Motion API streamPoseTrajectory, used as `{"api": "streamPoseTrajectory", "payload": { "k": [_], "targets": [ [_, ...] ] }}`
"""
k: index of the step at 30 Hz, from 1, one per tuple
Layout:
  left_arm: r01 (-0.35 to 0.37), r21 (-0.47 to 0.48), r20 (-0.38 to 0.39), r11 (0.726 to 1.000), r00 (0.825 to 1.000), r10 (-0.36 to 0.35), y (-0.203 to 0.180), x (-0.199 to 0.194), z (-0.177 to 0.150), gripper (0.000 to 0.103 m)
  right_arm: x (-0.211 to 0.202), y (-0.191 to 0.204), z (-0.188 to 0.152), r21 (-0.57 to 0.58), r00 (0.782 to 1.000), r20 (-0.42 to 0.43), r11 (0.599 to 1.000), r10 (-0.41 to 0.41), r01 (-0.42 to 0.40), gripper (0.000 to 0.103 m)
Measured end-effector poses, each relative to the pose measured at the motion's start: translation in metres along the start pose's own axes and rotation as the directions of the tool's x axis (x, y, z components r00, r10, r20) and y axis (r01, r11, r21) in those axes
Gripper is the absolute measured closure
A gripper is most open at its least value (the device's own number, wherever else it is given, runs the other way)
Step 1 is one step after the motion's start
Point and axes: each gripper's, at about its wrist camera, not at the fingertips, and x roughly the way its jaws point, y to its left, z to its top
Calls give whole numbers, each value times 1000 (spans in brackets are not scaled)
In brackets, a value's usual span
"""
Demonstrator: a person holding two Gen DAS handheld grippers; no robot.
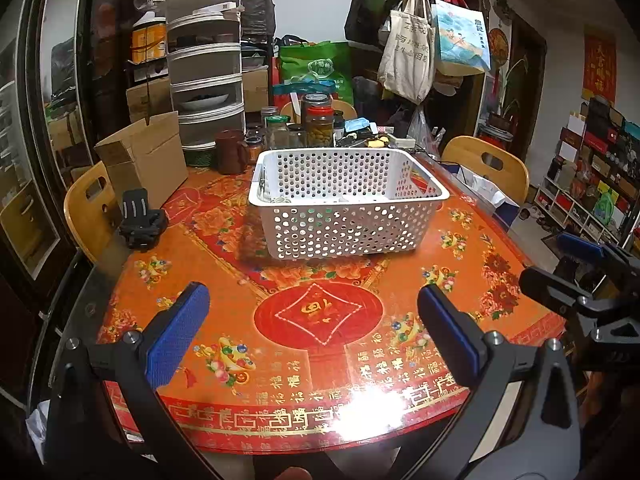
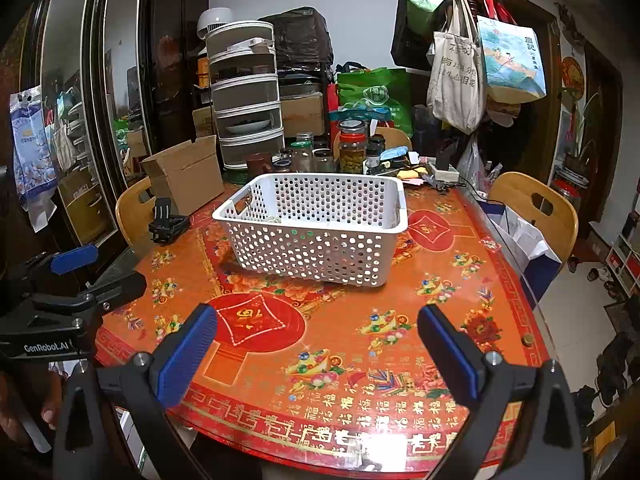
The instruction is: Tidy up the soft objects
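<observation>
Both tongs hover over the near edge of a round counter [image 1: 472, 272] covered in a glossy red-and-orange printed sheet. The left tongs [image 1: 314, 324] are spread wide, blue pads well apart, with nothing between them but the printed surface. The right tongs [image 2: 318, 346] are spread just as wide and hold nothing either. In the left wrist view the right tongs also show at the right edge, and in the right wrist view the left tongs appear at the left edge, beside part of a hand [image 2: 24, 420] low in the corner.

Past the tongs, near the middle of the counter, stands a white perforated basket [image 1: 344, 236] — upright, open at the top, well clear of both tools. Something pale and something greenish lie at its bottom, seen over the rim and through the holes, but I cannot tell what they are. No soft object lies on the bare part of the counter in either view.

Left of the basket sits a small black clamp-like gadget [image 1: 142, 220] near the counter's edge, and behind it an open cardboard box [image 1: 144, 158]. Behind the basket stand a brown mug [image 1: 231, 151], a cluster of glass jars [image 1: 318, 126] and a tall stack of white tiered containers [image 1: 206, 64]. Wooden chairs [image 1: 486, 166] ring the counter — cloth bags [image 1: 408, 52] hang from a stand at the back.
</observation>
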Motion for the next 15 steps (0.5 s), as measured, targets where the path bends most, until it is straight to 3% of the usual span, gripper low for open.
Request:
{"api": "streamPoseTrajectory", "payload": {
  "k": [15],
  "targets": [
    [0,1,-5,1000,1000,0,-2,2,-1,0,-1,2,0,-2,1000,-3,1000,1,-1,3]
  ]
}}
